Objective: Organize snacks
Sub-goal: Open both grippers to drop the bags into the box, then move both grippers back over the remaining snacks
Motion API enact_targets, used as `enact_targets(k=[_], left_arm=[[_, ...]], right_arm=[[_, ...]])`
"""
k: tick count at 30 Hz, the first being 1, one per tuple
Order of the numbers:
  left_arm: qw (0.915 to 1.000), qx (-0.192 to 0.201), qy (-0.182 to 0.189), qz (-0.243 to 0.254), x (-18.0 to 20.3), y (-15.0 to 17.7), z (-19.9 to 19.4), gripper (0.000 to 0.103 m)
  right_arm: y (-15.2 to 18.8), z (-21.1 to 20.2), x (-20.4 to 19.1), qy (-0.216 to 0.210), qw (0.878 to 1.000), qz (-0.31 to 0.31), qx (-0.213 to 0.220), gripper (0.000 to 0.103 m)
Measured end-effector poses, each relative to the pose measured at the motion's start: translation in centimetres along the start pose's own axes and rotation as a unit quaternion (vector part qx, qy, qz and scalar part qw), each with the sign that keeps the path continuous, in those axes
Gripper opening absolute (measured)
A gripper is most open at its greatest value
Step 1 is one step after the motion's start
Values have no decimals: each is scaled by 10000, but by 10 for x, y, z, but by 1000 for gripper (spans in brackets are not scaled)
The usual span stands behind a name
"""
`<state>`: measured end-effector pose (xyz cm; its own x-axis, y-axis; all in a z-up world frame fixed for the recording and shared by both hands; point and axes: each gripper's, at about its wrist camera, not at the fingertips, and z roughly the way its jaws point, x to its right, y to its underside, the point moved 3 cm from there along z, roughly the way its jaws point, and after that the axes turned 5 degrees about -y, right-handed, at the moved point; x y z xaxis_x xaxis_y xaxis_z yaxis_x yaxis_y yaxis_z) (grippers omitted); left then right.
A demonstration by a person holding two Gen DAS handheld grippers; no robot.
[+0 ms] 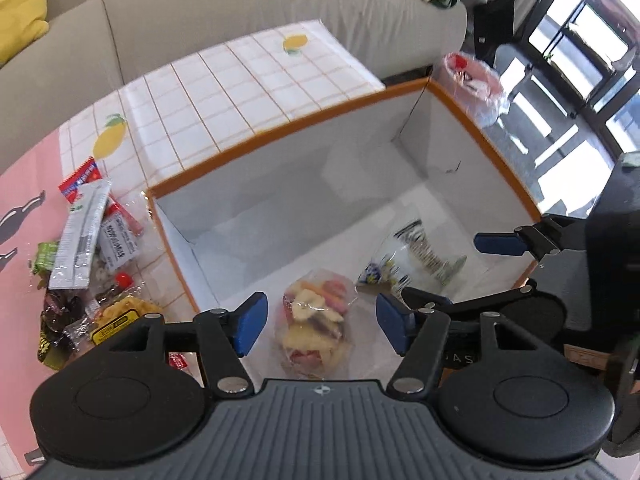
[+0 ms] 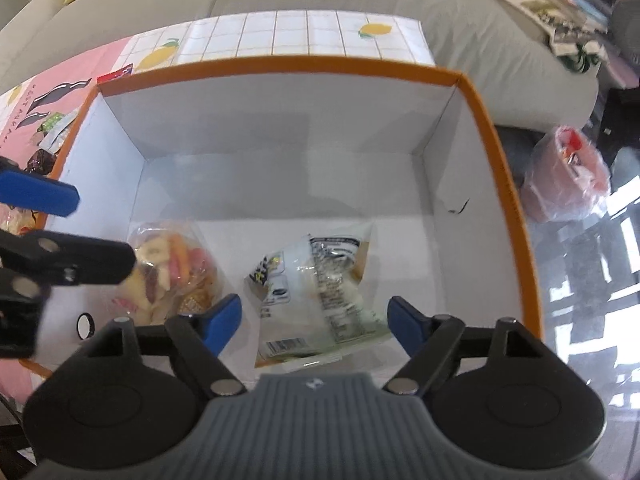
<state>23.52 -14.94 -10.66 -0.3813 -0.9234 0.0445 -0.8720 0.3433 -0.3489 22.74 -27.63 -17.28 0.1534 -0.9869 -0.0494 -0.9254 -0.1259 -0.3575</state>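
An orange-rimmed white box (image 1: 500, 152) (image 2: 508, 184) stands on the table. Inside lie a clear bag of colourful crisps (image 1: 316, 320) (image 2: 172, 272) and a clear labelled snack packet (image 1: 416, 256) (image 2: 320, 284). My left gripper (image 1: 322, 322) is open, its jaws either side of the crisps bag and above it. My right gripper (image 2: 314, 320) is open over the labelled packet, holding nothing. The right gripper's blue finger (image 1: 500, 243) shows in the left wrist view; the left gripper's finger (image 2: 40, 194) shows in the right wrist view. A pile of loose snack packets (image 1: 92, 256) lies left of the box.
The table has a pink and lemon-grid cloth (image 1: 240, 84). A grey sofa (image 1: 240, 4) runs behind it, with a yellow cushion (image 1: 20, 4). A pink bin lined with a plastic bag (image 2: 568, 172) stands on the floor to the box's right.
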Motion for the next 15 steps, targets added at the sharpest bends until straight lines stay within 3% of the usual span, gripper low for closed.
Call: enact_targets(k=[3,11,15], left_arm=[[9997,239,-52,-27,-3,5,-18,74],[9956,859,-360,69,-9,28,-62,74],[9911,1232,-509,6,-16,44,-84,74]], right_arm=[[3,-14,-2,225,9996,-69,127,88],[14,-60,-20,826,9930,-67,843,92],[21,-86,-32,868,9871,100,1344,92]])
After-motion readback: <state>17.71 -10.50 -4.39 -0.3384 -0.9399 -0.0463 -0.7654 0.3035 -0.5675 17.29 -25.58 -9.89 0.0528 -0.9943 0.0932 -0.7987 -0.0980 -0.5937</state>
